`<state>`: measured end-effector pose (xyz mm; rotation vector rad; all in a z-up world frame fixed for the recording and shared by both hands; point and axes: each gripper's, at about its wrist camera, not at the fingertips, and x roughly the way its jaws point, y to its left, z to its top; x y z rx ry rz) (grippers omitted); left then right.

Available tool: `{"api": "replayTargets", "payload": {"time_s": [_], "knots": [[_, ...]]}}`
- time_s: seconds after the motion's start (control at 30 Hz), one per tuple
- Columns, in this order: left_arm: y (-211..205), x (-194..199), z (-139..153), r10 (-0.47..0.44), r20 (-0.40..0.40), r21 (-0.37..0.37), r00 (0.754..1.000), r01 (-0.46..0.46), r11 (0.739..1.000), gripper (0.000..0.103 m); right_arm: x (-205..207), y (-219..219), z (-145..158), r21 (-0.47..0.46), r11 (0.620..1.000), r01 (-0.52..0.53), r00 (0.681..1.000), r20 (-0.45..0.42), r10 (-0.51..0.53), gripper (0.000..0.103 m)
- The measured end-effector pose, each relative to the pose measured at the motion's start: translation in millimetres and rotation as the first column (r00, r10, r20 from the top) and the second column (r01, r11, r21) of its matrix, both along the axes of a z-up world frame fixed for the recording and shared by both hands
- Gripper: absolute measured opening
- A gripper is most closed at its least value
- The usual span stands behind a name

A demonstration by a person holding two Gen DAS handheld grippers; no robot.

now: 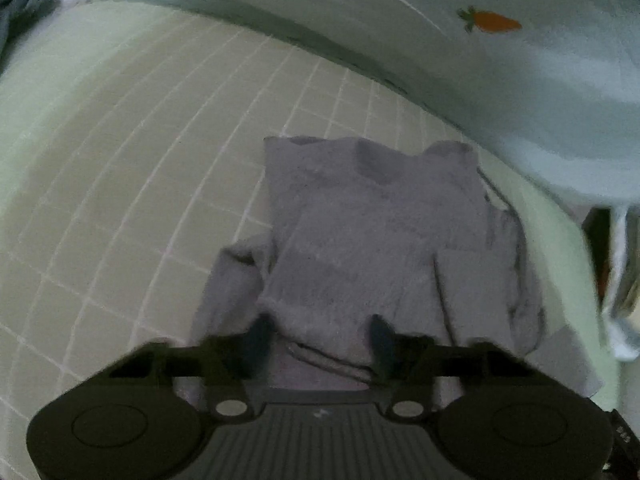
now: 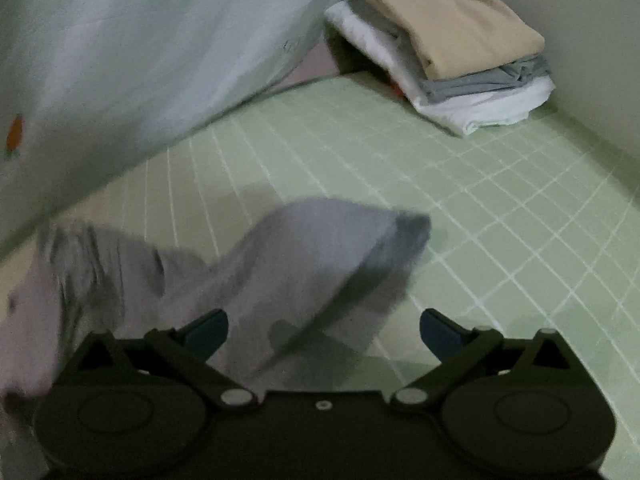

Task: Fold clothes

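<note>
A grey garment [image 1: 372,240] lies partly folded on a light green gridded sheet [image 1: 140,160], collar end away from me. My left gripper [image 1: 320,332] is open, its fingers resting on the garment's near edge with a drawstring between them. In the right wrist view the same grey garment [image 2: 304,264] is blurred, one sleeve or corner raised off the sheet [image 2: 480,208] just ahead of my right gripper [image 2: 324,328], which is wide open and holds nothing.
A pale blue blanket with a carrot print [image 1: 492,22] bunches along the far side and also shows in the right wrist view [image 2: 120,60]. A stack of folded clothes [image 2: 448,44], beige on top, sits in the far right corner by the wall.
</note>
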<state>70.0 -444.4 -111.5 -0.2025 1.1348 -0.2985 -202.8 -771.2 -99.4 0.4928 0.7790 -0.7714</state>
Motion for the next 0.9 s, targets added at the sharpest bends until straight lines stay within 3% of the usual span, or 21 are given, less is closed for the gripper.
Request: {"api": "replayTargets", "payload": {"time_s": [0.03, 0.23, 0.33, 0.53, 0.63, 0.73, 0.77, 0.83, 0.9], "knots": [[1, 0, -1, -0.003, 0.006, 0.025, 1.0, 0.003, 1.0, 0.01, 0, 3, -4, 0.0, 1.0, -0.01, 1.0, -0.022, 0.01, 0.103], [31, -2, 13, 0.028, 0.045, -0.054, 0.999, -0.025, 0.998, 0.009, 1, 11, -9, 0.001, 0.999, -0.043, 0.997, -0.068, 0.043, 0.103], [43, -1, 27, 0.026, 0.11, -0.026, 0.994, -0.023, 0.999, 0.007, 2, 18, -7, -0.019, 0.997, -0.07, 0.994, -0.08, 0.069, 0.103], [119, 23, 61, 0.181, 0.236, 0.044, 0.955, -0.196, 0.98, 0.006, 3, 21, -8, -0.023, 0.995, -0.096, 0.991, -0.096, 0.094, 0.103], [183, 38, 79, 0.337, 0.321, 0.125, 0.885, -0.392, 0.911, 0.006, 4, 21, -8, -0.023, 0.995, -0.098, 0.991, -0.097, 0.095, 0.103], [238, 42, 92, 0.516, 0.382, 0.142, 0.767, -0.6, 0.787, 0.008, 5, 23, -8, -0.025, 0.995, -0.1, 0.991, -0.096, 0.097, 0.103], [253, 41, 95, 0.555, 0.396, 0.143, 0.731, -0.646, 0.749, 0.01, 5, 23, -9, -0.024, 0.995, -0.1, 0.991, -0.095, 0.097, 0.103], [253, 34, 92, 0.549, 0.381, 0.127, 0.744, -0.63, 0.766, 0.027, 5, 23, -9, -0.02, 0.996, -0.091, 0.992, -0.089, 0.089, 0.103], [254, 26, 90, 0.542, 0.367, 0.112, 0.757, -0.614, 0.782, 0.062, 4, 22, -9, -0.014, 0.997, -0.075, 0.994, -0.079, 0.073, 0.103]]}}
